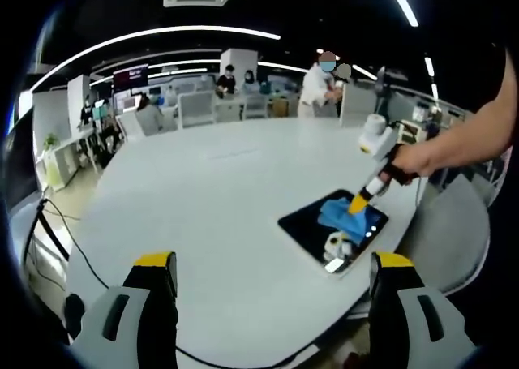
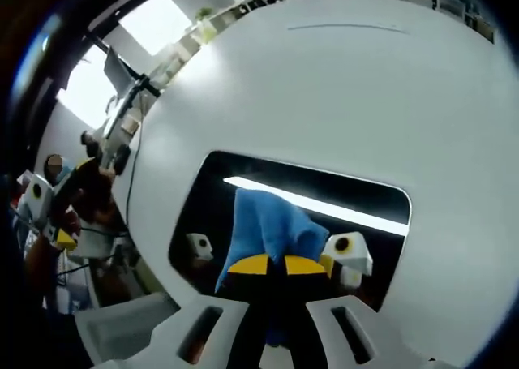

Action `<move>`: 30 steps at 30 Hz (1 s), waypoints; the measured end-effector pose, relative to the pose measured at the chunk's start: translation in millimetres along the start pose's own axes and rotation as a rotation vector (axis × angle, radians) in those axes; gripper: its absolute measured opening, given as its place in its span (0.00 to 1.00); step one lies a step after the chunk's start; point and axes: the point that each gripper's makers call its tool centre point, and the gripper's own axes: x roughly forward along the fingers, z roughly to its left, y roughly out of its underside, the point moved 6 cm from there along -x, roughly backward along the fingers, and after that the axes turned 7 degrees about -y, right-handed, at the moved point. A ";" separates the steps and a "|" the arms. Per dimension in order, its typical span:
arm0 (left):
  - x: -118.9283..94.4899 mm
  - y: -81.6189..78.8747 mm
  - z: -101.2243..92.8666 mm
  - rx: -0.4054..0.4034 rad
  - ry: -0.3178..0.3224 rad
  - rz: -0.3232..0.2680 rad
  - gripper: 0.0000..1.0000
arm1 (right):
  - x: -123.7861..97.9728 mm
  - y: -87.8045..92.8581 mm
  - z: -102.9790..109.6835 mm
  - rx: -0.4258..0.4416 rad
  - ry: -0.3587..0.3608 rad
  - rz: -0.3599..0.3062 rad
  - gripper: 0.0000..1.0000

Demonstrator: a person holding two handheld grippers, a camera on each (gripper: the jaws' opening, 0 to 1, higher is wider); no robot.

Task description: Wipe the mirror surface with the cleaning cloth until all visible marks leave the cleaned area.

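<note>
Landmark: mirror (image 1: 323,227), a dark rounded rectangle lying flat on the white table (image 1: 211,190), near the table edge
Cloth: blue cloth (image 2: 263,227) bunched on the mirror, touching the glass; in the left gripper view it lies on the mirror's far half (image 1: 336,212)
Right gripper: (image 2: 276,265) yellow-tipped jaws together, clamped on the cloth; tips pressed down over the mirror; seen from the left gripper view (image 1: 357,203) slanting down onto the cloth, held by a hand (image 1: 409,160)
Left gripper: (image 1: 272,263) jaws wide apart, nothing between them; held off the mirror, above the table's near side
Reflections: ceiling light strip and gripper parts visible in the mirror
Background: people and chairs beyond the table, well apart from the mirror
</note>
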 end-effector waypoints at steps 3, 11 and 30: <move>-0.1 -0.4 0.6 0.001 -0.002 0.000 0.99 | -5.0 1.9 -8.0 0.005 0.004 -0.002 0.00; 1.4 -0.6 -0.8 0.004 -0.003 0.005 0.99 | -14.7 5.9 -23.8 0.013 0.015 -0.004 0.00; 2.2 8.9 -11.1 0.030 0.004 0.030 0.99 | -37.5 17.4 -51.3 0.021 0.052 0.007 0.00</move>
